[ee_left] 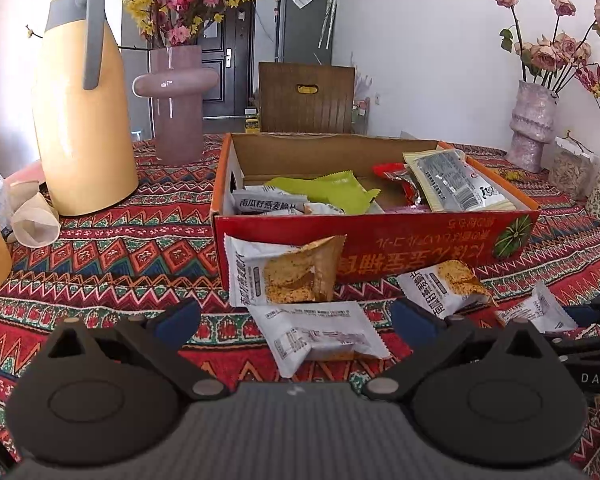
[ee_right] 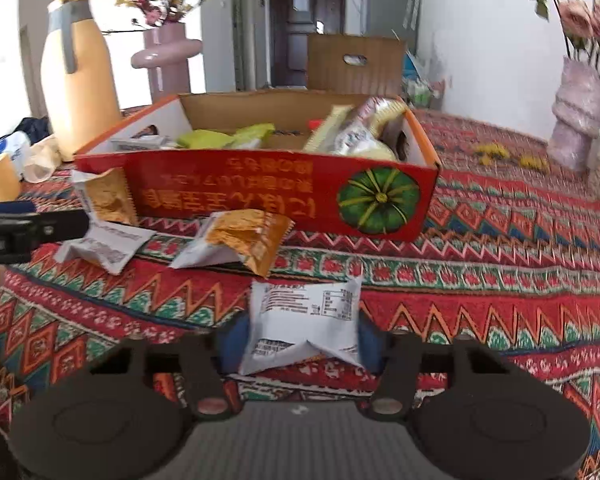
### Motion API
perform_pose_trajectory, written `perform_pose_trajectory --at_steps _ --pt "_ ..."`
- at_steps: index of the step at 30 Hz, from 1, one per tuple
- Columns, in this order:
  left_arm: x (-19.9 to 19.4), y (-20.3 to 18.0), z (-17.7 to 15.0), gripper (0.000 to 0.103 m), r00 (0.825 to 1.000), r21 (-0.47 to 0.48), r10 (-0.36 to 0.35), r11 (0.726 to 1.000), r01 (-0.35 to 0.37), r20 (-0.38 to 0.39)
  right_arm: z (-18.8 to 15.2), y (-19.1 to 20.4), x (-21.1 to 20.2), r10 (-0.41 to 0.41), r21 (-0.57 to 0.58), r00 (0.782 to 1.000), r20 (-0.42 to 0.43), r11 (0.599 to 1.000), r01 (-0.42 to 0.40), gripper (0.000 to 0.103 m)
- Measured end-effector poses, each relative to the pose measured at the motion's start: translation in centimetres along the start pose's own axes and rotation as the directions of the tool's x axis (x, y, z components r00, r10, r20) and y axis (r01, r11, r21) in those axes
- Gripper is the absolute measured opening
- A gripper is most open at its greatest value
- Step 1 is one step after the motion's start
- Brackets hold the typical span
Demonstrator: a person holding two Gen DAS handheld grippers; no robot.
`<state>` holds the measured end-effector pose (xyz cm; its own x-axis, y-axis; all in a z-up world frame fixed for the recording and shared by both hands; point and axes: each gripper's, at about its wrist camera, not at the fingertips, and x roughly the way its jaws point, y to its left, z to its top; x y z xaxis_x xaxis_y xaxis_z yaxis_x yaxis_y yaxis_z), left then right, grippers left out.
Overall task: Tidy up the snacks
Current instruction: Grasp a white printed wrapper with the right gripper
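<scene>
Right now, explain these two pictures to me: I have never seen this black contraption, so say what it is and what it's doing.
A person holds a two-finger gripper in each hand, and each picture comes from a camera on one gripper, looking along its fingers. The left gripper is open above a white snack packet lying on the patterned tablecloth. The right gripper is pinching another white packet. Ahead stands a red cardboard box, partly filled with snacks. More packets lie loose in front of it.

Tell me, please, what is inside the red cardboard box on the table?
The red cardboard box holds green packets, white cracker packets, a red packet and a silver pouch. Whatever lies beneath them is covered.
</scene>
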<state>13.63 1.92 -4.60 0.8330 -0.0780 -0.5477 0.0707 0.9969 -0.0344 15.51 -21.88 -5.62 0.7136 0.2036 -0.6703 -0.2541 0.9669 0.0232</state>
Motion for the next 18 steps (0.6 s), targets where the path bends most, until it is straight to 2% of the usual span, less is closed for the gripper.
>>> perform_pose_trajectory --at_steps 4,10,18 --pt "0.3 -0.1 0.0 0.103 1.0 0.002 -0.005 1.0 0.005 -0.021 -0.1 0.2 -0.6 0.003 -0.011 1.0 0.023 1.0 -0.002 0.044" --pt "0.8 0.0 -0.1 0.103 0.999 -0.002 -0.002 1.0 0.002 -0.05 -0.4 -0.4 -1.4 -0.008 0.026 0.997 0.082 1.0 0.005 0.043" --pt "1.2 0.0 -0.1 0.103 0.998 -0.004 0.005 1.0 -0.005 -0.07 -0.2 -1.1 -3.5 -0.032 0.06 0.981 0.191 0.998 0.021 0.043"
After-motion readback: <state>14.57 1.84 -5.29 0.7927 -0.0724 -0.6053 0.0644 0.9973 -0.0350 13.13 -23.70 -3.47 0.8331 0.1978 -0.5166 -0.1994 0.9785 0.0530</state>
